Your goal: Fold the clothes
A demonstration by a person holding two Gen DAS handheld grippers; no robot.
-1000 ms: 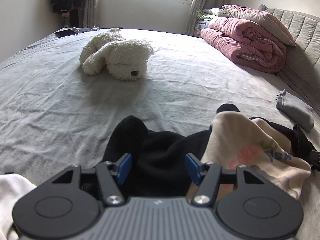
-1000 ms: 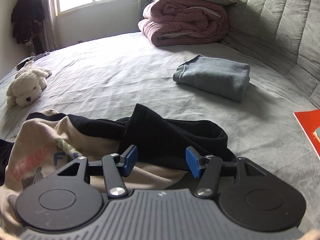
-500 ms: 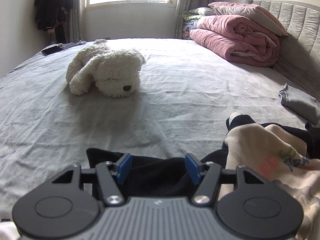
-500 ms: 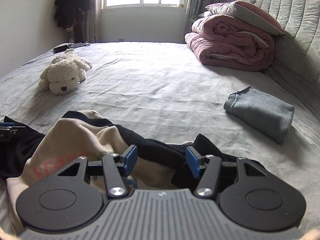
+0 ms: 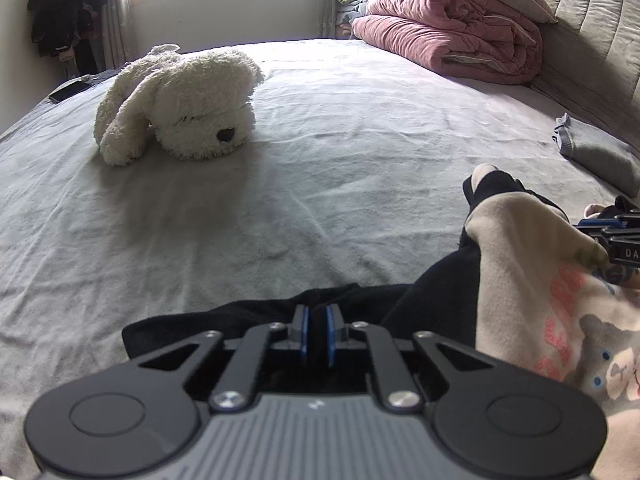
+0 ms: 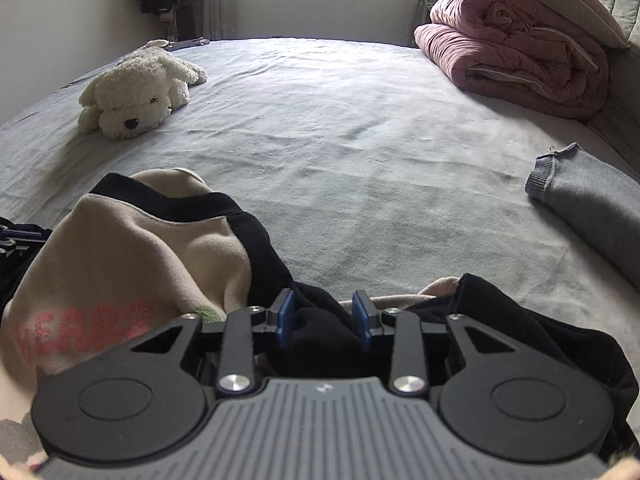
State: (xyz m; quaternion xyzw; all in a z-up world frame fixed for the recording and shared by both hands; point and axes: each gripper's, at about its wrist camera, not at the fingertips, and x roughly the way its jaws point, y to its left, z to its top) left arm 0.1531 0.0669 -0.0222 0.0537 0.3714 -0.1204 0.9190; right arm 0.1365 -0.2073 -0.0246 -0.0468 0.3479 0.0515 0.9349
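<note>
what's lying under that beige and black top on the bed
Grey bedsheet shows all around the beige and black top, which lies crumpled on it. Whatever sits directly beneath its folds is covered and cannot be seen.

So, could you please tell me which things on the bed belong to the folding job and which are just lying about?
Belongs to the job:
- beige and black sweatshirt
- left gripper, shut on its black hem
- right gripper, open over black fabric

Lying about:
- plush dog
- pink quilt
- folded grey garment, apparently already done
</note>
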